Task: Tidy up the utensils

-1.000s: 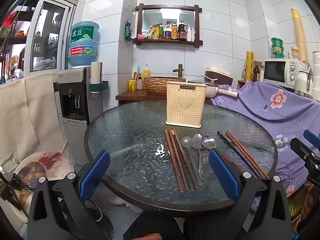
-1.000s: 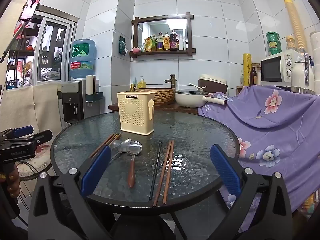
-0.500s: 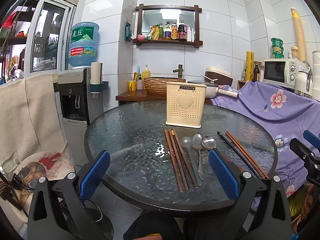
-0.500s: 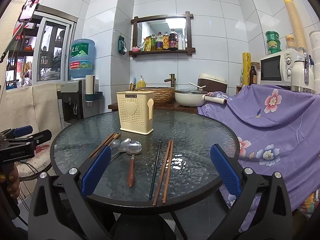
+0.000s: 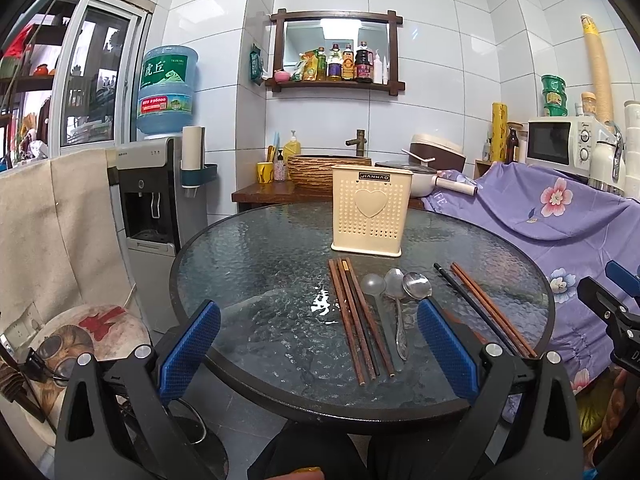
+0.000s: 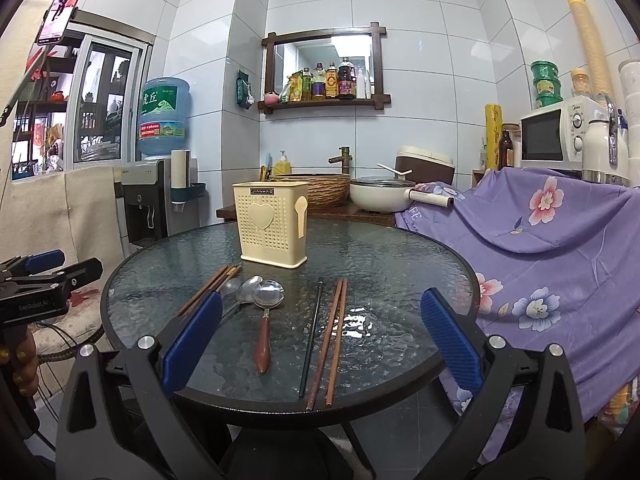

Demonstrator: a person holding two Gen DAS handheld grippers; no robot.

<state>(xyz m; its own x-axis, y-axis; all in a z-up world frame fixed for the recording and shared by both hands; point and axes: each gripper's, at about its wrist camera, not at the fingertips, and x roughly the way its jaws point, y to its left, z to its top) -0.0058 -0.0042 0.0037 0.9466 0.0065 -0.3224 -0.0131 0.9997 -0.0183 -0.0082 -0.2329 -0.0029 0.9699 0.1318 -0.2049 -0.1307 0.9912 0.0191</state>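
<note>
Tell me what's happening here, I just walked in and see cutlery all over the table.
A person holds two grippers, the left gripper and right gripper, both open and holding nothing. On the glass table lie chopsticks, three spoons and more chopsticks. The cream utensil holder stands upright behind them. Nothing is sorted yet.

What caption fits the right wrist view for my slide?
Open right tool hovers over a glass table with spoons, chopsticks and a cream utensil holder.
</note>
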